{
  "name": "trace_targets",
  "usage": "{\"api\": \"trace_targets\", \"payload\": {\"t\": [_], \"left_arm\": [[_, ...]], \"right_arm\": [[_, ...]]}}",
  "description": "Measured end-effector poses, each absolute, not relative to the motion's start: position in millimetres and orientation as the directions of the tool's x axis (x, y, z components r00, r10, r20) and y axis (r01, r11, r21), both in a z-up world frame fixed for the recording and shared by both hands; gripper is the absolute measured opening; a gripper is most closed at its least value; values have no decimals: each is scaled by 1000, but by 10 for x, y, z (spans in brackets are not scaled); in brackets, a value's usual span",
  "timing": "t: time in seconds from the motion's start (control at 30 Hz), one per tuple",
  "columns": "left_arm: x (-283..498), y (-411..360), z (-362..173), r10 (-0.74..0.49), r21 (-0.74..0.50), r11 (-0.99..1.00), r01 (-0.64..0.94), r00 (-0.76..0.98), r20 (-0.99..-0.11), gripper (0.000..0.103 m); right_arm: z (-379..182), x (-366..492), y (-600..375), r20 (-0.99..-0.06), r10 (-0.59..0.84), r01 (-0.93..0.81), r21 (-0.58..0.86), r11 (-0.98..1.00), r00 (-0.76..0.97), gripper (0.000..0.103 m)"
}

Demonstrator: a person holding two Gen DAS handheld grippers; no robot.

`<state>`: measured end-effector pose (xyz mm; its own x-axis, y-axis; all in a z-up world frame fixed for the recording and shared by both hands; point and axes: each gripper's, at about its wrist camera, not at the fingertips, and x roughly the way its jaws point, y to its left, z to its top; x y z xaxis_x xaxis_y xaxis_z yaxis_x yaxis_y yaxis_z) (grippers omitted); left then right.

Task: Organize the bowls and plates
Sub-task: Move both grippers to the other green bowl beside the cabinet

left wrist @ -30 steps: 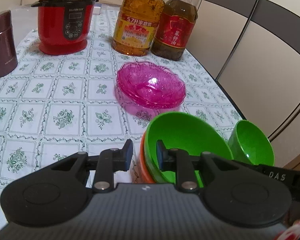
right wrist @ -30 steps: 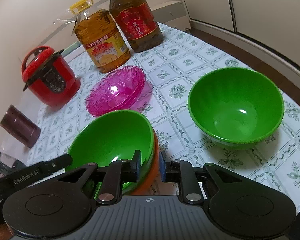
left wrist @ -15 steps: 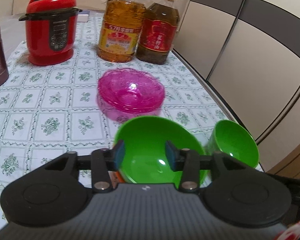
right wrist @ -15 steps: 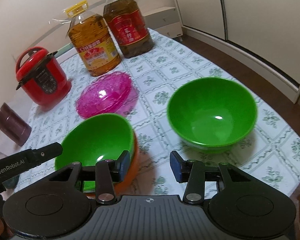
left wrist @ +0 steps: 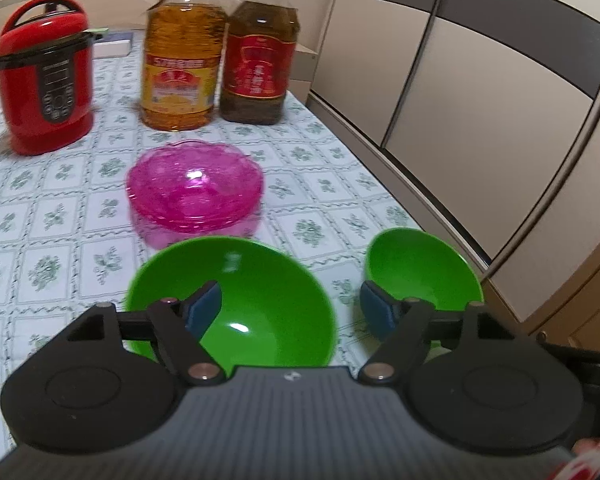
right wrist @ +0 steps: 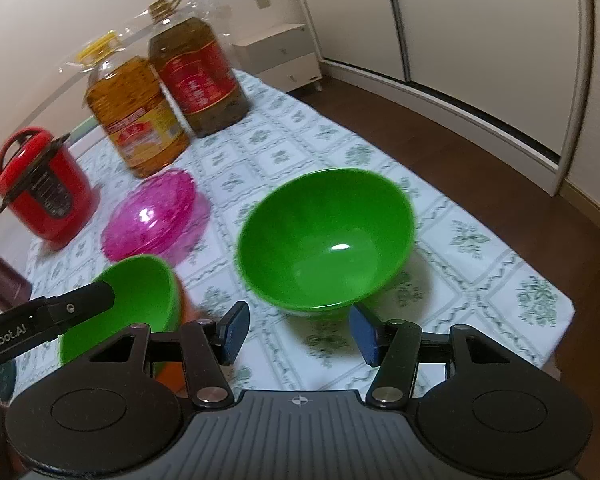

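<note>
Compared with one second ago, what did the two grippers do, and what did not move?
Both the left gripper and right gripper let go of the stacked green bowl, drew back, and their jaws are opening, empty. The single green bowl, pink plates and oil bottles stayed put.

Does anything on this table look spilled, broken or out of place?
Nothing spilled or broken. The one oddity: a lone green bowl sits apart near the table's edge, while another green bowl is nested in an orange one and the pink dishes are stacked.
</note>
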<state>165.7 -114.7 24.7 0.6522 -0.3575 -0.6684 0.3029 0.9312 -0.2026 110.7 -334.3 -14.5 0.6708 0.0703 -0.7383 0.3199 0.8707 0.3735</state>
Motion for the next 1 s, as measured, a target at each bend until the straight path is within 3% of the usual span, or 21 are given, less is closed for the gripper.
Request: {"api": "trace_targets", "payload": {"t": [0.57, 1.0], "left_arm": [[1833, -1890, 182, -409, -154, 889, 432, 593, -694, 75], [2168, -2352, -8, -408, -132, 868, 479, 537, -738, 74]], "right_arm": [[-252, 1063, -3994, -735, 28, 406, 405, 819, 678, 56], [-435, 1249, -4305, -725, 83, 407, 473, 781, 684, 56]]}}
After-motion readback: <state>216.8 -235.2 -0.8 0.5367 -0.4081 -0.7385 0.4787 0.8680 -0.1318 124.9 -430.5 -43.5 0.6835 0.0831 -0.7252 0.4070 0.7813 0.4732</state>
